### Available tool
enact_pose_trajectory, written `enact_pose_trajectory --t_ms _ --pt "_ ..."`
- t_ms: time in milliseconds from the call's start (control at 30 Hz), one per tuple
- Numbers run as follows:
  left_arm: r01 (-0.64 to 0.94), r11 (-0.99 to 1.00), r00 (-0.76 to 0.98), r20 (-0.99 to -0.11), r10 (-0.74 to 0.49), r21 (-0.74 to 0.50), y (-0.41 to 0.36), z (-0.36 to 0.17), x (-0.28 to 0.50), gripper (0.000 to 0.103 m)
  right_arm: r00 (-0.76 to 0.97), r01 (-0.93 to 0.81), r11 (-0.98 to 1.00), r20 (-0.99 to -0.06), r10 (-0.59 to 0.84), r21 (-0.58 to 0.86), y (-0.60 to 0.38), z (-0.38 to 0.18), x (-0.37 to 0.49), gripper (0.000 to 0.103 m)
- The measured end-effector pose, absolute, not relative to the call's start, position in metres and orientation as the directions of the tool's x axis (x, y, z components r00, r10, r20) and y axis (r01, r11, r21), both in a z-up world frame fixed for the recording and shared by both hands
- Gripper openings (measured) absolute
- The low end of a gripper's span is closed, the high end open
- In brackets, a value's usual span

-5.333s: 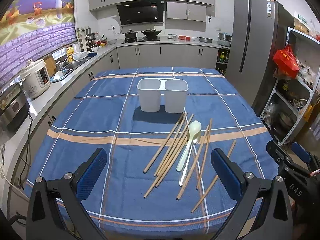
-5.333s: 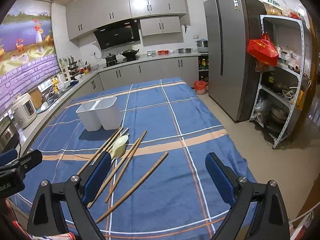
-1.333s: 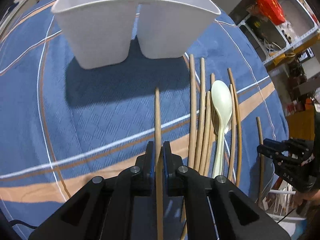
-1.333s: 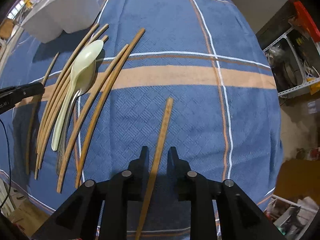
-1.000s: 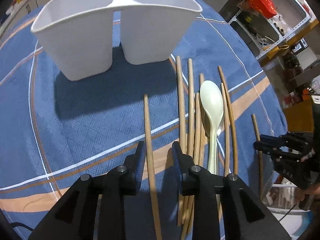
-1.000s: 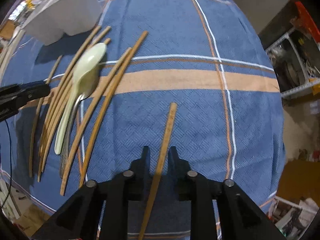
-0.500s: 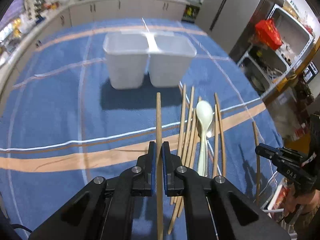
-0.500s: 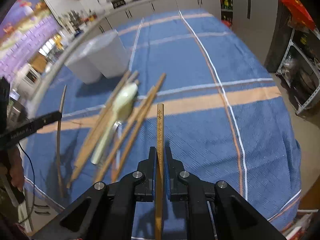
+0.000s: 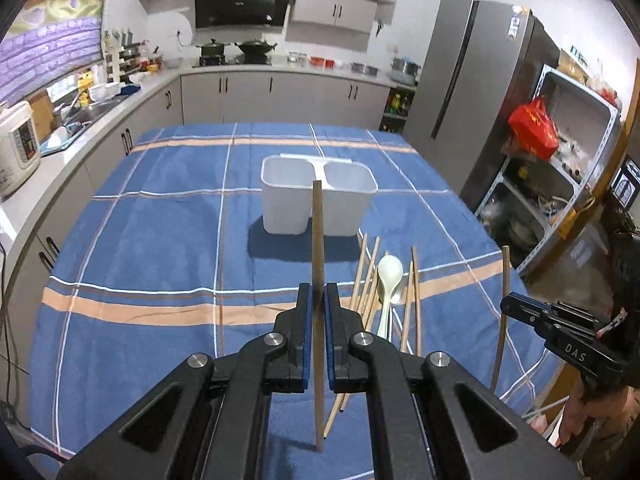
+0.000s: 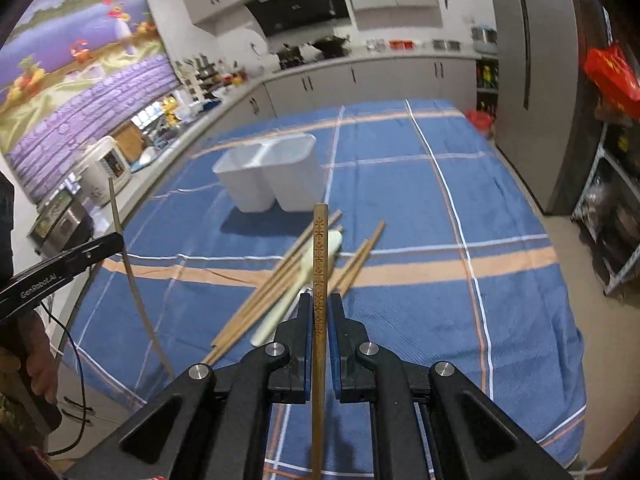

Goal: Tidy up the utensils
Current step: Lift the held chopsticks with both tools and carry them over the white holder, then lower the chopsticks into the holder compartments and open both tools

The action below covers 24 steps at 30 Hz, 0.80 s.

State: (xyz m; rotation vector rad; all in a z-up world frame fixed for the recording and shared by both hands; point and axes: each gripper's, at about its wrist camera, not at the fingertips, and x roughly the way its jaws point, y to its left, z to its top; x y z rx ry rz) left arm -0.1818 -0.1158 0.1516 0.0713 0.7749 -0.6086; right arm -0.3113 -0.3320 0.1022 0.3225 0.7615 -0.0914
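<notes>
My left gripper (image 9: 316, 304) is shut on a plain wooden chopstick (image 9: 318, 240) and holds it above the table, its far end pointing at the white two-compartment holder (image 9: 318, 194). My right gripper (image 10: 319, 312) is shut on a patterned wooden chopstick (image 10: 320, 256), also lifted. Several chopsticks (image 9: 366, 276) and a pale green spoon (image 9: 388, 280) lie on the blue cloth in front of the holder. The holder (image 10: 272, 168) and the pile (image 10: 280, 284) also show in the right wrist view. Each gripper appears at the edge of the other's view, with its chopstick.
The table carries a blue plaid cloth (image 9: 160, 240). A kitchen counter (image 9: 60, 128) with a rice cooker runs along the left. A fridge (image 9: 472, 80) and a metal shelf (image 9: 560, 152) stand to the right.
Both grippers have risen from the table with their chopsticks and tilted up toward level. The left gripper opened briefly a second ago and shut again on its chopstick.
</notes>
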Motion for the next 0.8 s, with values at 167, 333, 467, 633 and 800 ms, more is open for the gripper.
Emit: enact_pose_trajectory --t_ms 167,333,467,633,800 --pt "0.529 0.833 0.59 -0.637 -0.497 -0.16 -0.107 0.168 -0.19 0.005 0.764 0.162 0.955 -0.644 0.039 0.25 -0.323 0.121 -0.317 0.007" --pt "0.53 0.83 0.61 -0.602 -0.516 -0.174 -0.1 0.185 -0.19 0.005 0.793 0.143 0.956 -0.608 0.045 0.257 -0.32 0.136 -0.316 0.007" --pt "0.538 0.821 0.62 -0.569 -0.54 -0.192 -0.095 0.201 -0.183 0.005 0.819 0.137 0.955 -0.572 0.042 0.265 -0.321 0.151 -0.31 0.007" --pt "0.548 0.805 0.634 -0.516 -0.576 -0.225 -0.089 0.23 -0.159 0.005 0.855 0.133 0.942 -0.516 0.048 0.308 -0.331 0.174 -0.289 0.007" --pt "0.561 0.791 0.644 -0.473 -0.601 -0.243 -0.092 0.256 -0.124 0.005 0.894 0.122 0.934 -0.445 0.044 0.336 -0.339 0.203 -0.255 0.007"
